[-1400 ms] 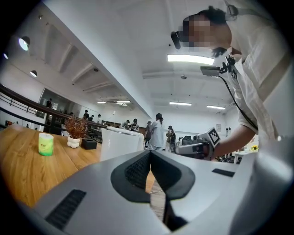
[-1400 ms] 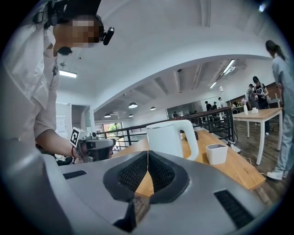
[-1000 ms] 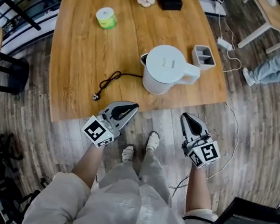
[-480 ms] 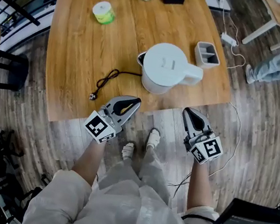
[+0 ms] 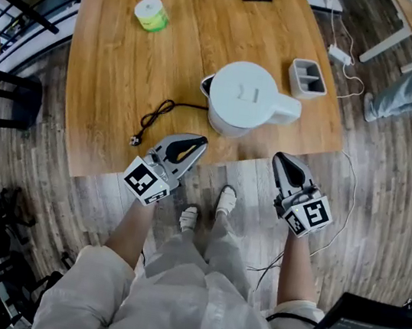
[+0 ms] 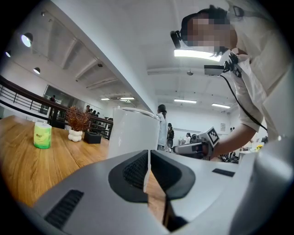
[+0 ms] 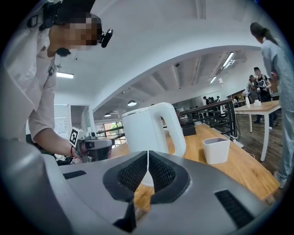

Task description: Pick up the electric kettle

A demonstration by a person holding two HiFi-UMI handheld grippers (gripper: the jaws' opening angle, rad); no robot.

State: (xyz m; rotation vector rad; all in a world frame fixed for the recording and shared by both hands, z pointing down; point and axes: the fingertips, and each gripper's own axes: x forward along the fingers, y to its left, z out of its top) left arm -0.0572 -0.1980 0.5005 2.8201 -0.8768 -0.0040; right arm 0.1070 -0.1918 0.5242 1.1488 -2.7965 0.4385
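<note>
Both grippers edged closer to the table (image 5: 111,75). Left gripper (image 5: 196,145) and right gripper (image 5: 281,161): jaws closed, empty, pointing at the electric kettle (image 5: 241,98), which stands untouched by the near table edge, handle right.

Head view looks steeply down; both gripper views face the same kettle (image 5: 240,103) from nearby.

One kettle (image 5: 241,99), two tongs (image 5: 196,144) (image 5: 279,160), one table (image 5: 116,68)
</note>
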